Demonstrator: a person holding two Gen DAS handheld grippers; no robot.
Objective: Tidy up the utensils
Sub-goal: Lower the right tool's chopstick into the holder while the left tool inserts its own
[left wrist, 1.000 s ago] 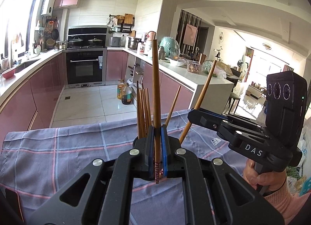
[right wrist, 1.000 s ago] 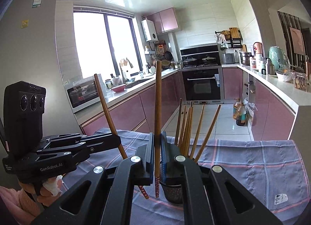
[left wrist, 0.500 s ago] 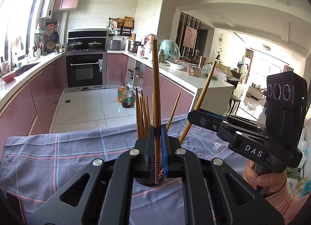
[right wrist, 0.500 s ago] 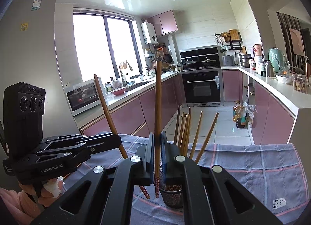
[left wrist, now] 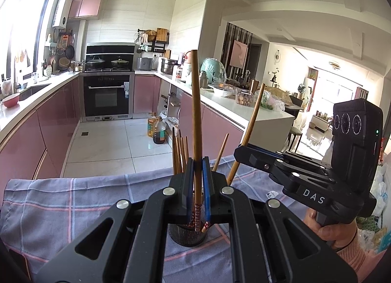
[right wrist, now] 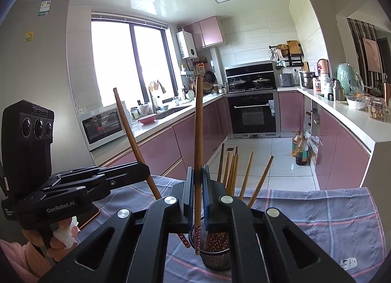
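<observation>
One chopstick [left wrist: 197,121] is clamped upright in the left hand-held gripper [left wrist: 197,185], another [right wrist: 198,141] in the right hand-held gripper [right wrist: 197,190], both poised over the mesh cup [right wrist: 216,257] already stocked with several chopsticks, not yet dropped in

Two tongs: the left tongs [left wrist: 195,180] at lower centre of the left view, the right tongs [right wrist: 195,185] at lower centre of the right view, each clamped on one chopstick [left wrist: 196,121] [right wrist: 198,133]. One mesh holder [right wrist: 216,257] stands on one checked cloth [right wrist: 330,212]. About six more chopsticks [right wrist: 231,170] stand in it; the bunch is too tight for an exact count. Two oil bottles [right wrist: 300,147] sit on the floor.
</observation>
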